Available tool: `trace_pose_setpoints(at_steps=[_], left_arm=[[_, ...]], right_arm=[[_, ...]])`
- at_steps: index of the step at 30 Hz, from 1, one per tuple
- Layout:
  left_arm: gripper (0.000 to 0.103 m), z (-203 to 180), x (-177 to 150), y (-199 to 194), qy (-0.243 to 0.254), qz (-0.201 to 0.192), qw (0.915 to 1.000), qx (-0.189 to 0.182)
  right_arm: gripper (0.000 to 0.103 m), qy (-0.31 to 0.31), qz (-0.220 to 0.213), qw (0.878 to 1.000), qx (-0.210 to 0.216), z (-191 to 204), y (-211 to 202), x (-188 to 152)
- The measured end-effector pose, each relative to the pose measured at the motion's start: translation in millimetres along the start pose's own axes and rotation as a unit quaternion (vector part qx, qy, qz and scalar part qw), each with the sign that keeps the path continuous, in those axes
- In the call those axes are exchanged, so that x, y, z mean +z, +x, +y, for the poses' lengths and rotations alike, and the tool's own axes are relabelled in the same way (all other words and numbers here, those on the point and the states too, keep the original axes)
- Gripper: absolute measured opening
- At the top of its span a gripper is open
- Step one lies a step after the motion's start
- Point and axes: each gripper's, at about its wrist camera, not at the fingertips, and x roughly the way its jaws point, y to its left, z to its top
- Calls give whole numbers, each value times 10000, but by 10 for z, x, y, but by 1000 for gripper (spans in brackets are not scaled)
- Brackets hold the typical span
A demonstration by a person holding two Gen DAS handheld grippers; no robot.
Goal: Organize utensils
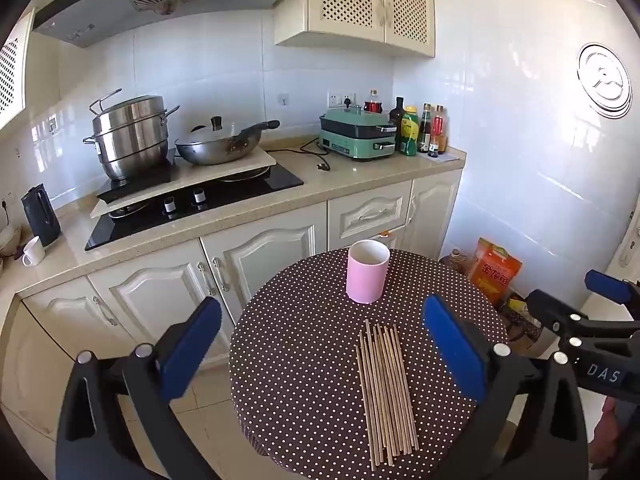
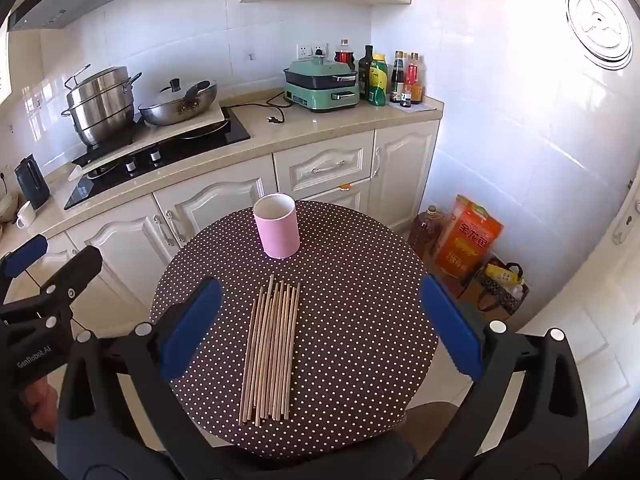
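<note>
While I hold both tools above the round table [image 1: 288, 360], its brown cloth dotted white, neither one touches anything. My left gripper [image 1: 322, 350] has its blue pads spread wide, nothing between them; in its own view the bundle of chopsticks [image 1: 384, 392] lies on the cloth, nearer its right-hand pad than its left. My right gripper [image 2: 320, 330] is likewise spread wide and holds nothing, and through its camera the chopsticks [image 2: 272, 350] lie flat on the table between its two fingers, closer to the left one. The sticks are pale wood, side by side in a loose row, their far ends uneven, pointing roughly toward the pink cup [image 2: 277, 226].

That pink cup [image 1: 367, 271] stands upright at the far side of the table, its mouth open and its inside white, a little apart from the sticks' tips.

From the left camera I see my right gripper at the right edge of the frame, and from the right camera my left one at the left edge; the two are held side by side, well apart.

Behind the table runs a counter [image 1: 280, 196] with a stove [image 1: 192, 200], a steel steamer pot [image 1: 130, 136], a wok [image 1: 220, 146], a green electric cooker [image 1: 356, 134] and a cluster of bottles [image 1: 420, 130].
</note>
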Motion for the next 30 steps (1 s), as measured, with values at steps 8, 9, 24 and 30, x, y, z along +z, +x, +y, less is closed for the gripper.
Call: trace_pose_setpoints(at_steps=[8,9,24,30], left_arm=[[99,-3,73,19,22,84,9999,-70],[99,-1,83,29,26,99,9999,-75],[99,44,110,130,14,1,10000,-49],[99,32,99,142,26,-23,9999,-98]], right_arm=[[97,-98,-14,9999,-27,69,22,23],[97,-102,-33,9999,-38,71,22,16],[97,-18,-33,10000,-90,45,73,14],[97,-29,-58,9999,-129,47,78,4]])
